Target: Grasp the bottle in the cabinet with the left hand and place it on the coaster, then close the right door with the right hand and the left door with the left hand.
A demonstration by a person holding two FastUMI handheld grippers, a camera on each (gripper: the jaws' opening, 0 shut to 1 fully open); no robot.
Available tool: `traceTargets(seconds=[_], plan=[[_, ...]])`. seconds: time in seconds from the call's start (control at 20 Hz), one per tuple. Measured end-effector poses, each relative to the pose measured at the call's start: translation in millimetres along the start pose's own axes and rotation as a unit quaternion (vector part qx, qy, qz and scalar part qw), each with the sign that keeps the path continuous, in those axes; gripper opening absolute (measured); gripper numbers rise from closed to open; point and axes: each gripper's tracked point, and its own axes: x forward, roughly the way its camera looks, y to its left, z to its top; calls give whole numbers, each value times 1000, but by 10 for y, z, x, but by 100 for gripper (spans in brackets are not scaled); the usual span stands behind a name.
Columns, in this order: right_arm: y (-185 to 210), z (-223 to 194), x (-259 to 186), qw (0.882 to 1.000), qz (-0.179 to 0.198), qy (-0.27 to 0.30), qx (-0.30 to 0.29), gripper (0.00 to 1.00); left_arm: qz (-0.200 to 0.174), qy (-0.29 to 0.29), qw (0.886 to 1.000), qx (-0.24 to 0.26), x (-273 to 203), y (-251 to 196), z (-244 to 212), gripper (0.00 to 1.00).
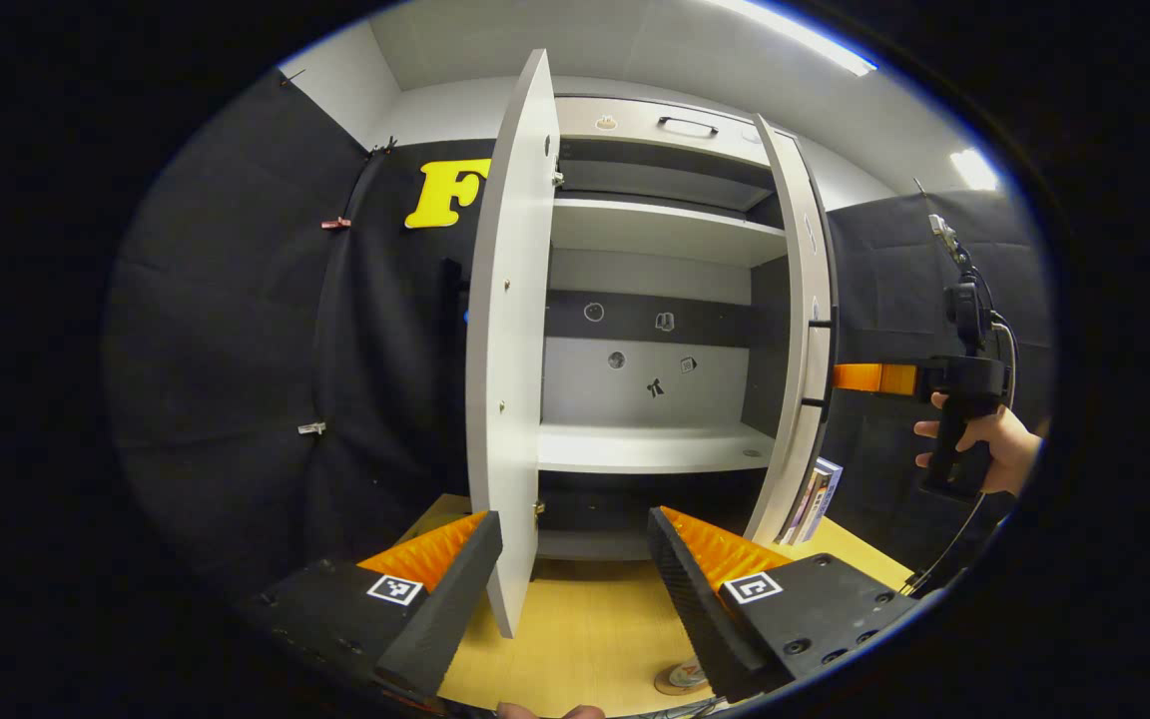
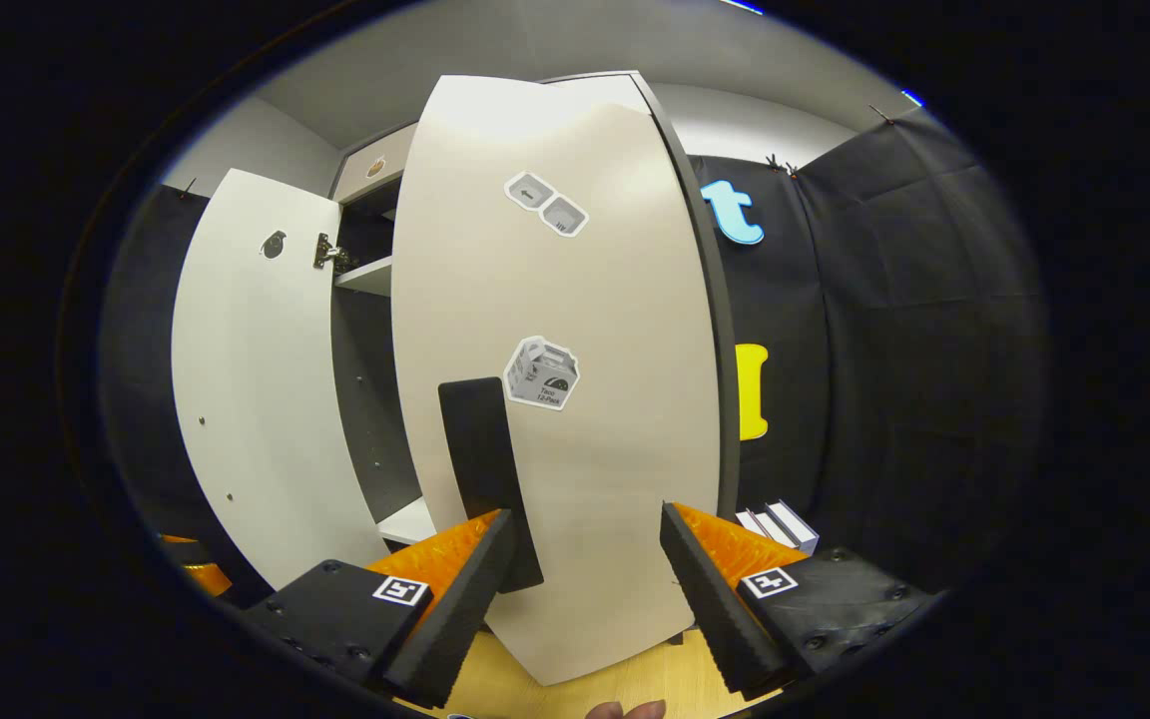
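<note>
The left claw (image 1: 575, 559) hangs wide and empty before the cabinet (image 1: 655, 300), its fingers either side of the left door's (image 1: 510, 350) edge without touching it. Both doors stand open. The coaster (image 1: 680, 679) lies on the counter (image 1: 585, 639) just beside the left claw's right finger; I cannot tell where the bottle is. The right claw (image 2: 585, 559) is wide too, empty, close to the outer face of the right door (image 2: 575, 399), with the dark handle (image 2: 485, 469) by its left finger. Books (image 2: 780, 524) stand beside the cabinet. In the left gripper view a hand (image 1: 984, 449) holds the right claw beyond the right door.
</note>
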Motion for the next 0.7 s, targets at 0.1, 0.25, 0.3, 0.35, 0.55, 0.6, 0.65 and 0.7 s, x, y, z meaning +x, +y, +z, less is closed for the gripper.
traceTargets(seconds=[0.1,0.25,0.3,0.35,0.55,0.6,0.65,0.7], plan=[[46,-5,71,1000,4,-2,-6,98,9,1,1000,6,-5,93,26,94],[81,-13,128,1000,7,-2,-11,98,24,5,1000,5,0,261,53,94],[80,-14,138,1000,6,-2,-13,98,26,6,1000,2,1,315,74,94],[80,-9,137,1000,3,-2,-14,98,30,6,1000,0,14,377,97,94],[90,9,10,1000,2,-4,-19,98,56,-2,998,14,96,758,296,94],[72,11,-27,1000,0,-4,-22,98,65,-4,998,19,130,873,334,94],[60,9,-66,1000,-1,-2,-23,98,73,-6,997,23,176,978,361,94],[48,-2,-103,1000,-3,-1,-26,98,79,-7,996,26,224,1076,387,94]])
